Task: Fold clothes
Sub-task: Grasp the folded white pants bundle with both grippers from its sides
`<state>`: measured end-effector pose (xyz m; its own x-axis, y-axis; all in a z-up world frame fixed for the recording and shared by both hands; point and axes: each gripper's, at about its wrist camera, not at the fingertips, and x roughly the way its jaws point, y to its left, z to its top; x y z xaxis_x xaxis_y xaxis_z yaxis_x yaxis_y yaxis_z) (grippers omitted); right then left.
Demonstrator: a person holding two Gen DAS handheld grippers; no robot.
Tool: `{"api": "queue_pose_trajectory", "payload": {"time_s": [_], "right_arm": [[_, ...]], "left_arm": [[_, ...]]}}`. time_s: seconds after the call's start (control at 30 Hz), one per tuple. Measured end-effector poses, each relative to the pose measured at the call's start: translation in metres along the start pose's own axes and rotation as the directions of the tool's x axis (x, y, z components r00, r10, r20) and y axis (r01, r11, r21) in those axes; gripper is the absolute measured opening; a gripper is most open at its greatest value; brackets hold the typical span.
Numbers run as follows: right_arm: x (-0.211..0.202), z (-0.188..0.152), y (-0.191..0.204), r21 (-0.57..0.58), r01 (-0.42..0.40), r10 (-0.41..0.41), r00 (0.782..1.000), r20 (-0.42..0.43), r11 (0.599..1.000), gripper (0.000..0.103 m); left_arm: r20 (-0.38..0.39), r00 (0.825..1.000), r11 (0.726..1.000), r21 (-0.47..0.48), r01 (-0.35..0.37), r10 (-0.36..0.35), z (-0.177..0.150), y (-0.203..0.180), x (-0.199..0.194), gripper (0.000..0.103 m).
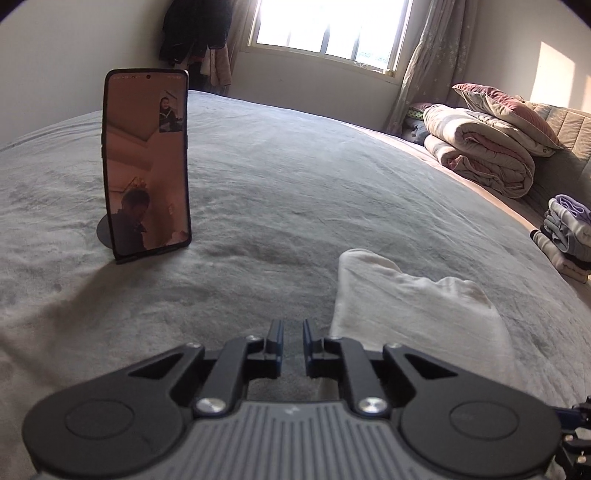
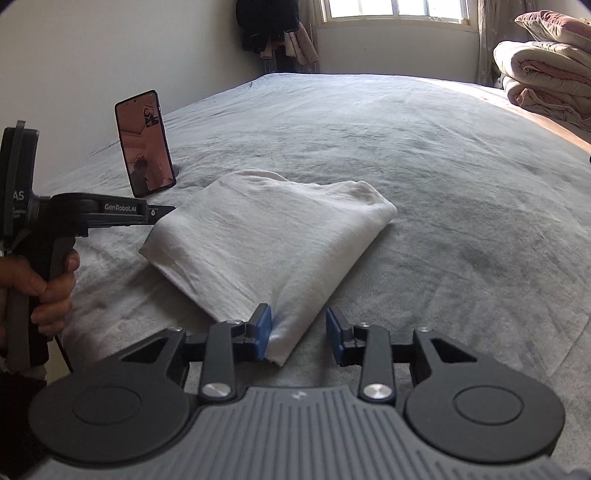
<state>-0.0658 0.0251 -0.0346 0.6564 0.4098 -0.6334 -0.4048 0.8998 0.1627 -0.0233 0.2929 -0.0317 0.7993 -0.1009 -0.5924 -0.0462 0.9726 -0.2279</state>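
Observation:
A white folded garment (image 2: 266,236) lies on the grey bed cover (image 2: 424,155). Its near corner sits between the jaws of my right gripper (image 2: 299,326); it touches the left blue pad (image 2: 264,328) and stands apart from the right one, so this gripper is open. In the left wrist view the garment (image 1: 406,310) lies to the right of my left gripper (image 1: 292,334), whose jaws stand narrowly apart with nothing between them. From the right wrist view, the left gripper (image 2: 168,211) is held by a hand (image 2: 51,288), its tip at the garment's left edge.
A phone (image 1: 147,166) stands upright on a small stand at the left of the bed, its screen lit. Rolled quilts and a pillow (image 1: 491,147) lie at the far right. A stack of folded clothes (image 1: 569,236) sits at the right edge. A window (image 1: 328,26) is behind.

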Motion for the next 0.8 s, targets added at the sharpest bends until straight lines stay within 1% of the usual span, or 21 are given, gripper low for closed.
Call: {"api": "queue_pose_trajectory", "payload": {"time_s": [0.07,0.1,0.17,0.2,0.23,0.27,0.3,0.4,0.5,0.63,0.73,0.8], "right_arm": [[-0.004,-0.002,-0.001,0.012,-0.019,0.019,1.000,-0.019,1.000,0.039],[-0.006,-0.003,-0.001,0.018,-0.030,0.031,0.999,-0.027,0.999,0.041],[-0.009,-0.006,-0.002,0.031,-0.067,0.068,0.997,-0.036,0.997,0.046],[-0.011,-0.007,-0.004,0.042,-0.085,0.086,0.996,-0.036,0.996,0.050],[-0.012,-0.008,-0.006,0.055,-0.101,0.103,0.994,-0.037,0.993,0.052],[-0.013,-0.008,-0.009,0.073,-0.112,0.115,0.993,-0.036,0.991,0.053],[-0.014,-0.008,-0.011,0.092,-0.124,0.127,0.991,-0.035,0.988,0.055],[-0.016,-0.007,-0.021,0.160,-0.150,0.155,0.988,-0.021,0.976,0.063],[-0.016,-0.005,-0.031,0.225,-0.170,0.177,0.984,-0.011,0.959,0.064],[-0.010,0.002,-0.044,0.307,-0.186,0.195,0.981,0.001,0.933,0.064],[-0.003,0.009,-0.056,0.381,-0.203,0.214,0.977,0.015,0.902,0.064],[0.006,0.014,-0.063,0.425,-0.217,0.228,0.973,0.024,0.879,0.064]], "left_arm": [[-0.014,1.000,0.998,-0.062,0.025,-0.026,0.006,0.006,0.002,0.026],[-0.014,0.999,0.995,-0.087,0.042,-0.043,0.008,0.008,0.002,0.035],[-0.007,0.997,0.989,-0.123,0.079,-0.081,0.012,0.010,0.001,0.041],[-0.009,0.996,0.989,-0.122,0.086,-0.088,0.013,0.008,0.001,0.047],[-0.015,0.996,0.989,-0.117,0.087,-0.090,0.014,0.005,0.002,0.057],[-0.020,0.996,0.990,-0.111,0.089,-0.092,0.015,0.003,0.004,0.062],[-0.026,0.995,0.990,-0.105,0.090,-0.093,0.016,0.000,0.005,0.071],[-0.044,0.995,0.993,-0.080,0.091,-0.094,0.017,-0.009,0.009,0.082],[-0.068,0.993,0.995,-0.050,0.092,-0.095,0.017,-0.017,0.014,0.086],[-0.098,0.990,0.995,-0.012,0.100,-0.101,0.018,-0.023,0.023,0.086],[-0.117,0.987,0.994,-0.010,0.108,-0.108,0.019,-0.022,0.031,0.086],[-0.130,0.984,0.993,-0.026,0.117,-0.119,0.020,-0.019,0.038,0.085]]}}
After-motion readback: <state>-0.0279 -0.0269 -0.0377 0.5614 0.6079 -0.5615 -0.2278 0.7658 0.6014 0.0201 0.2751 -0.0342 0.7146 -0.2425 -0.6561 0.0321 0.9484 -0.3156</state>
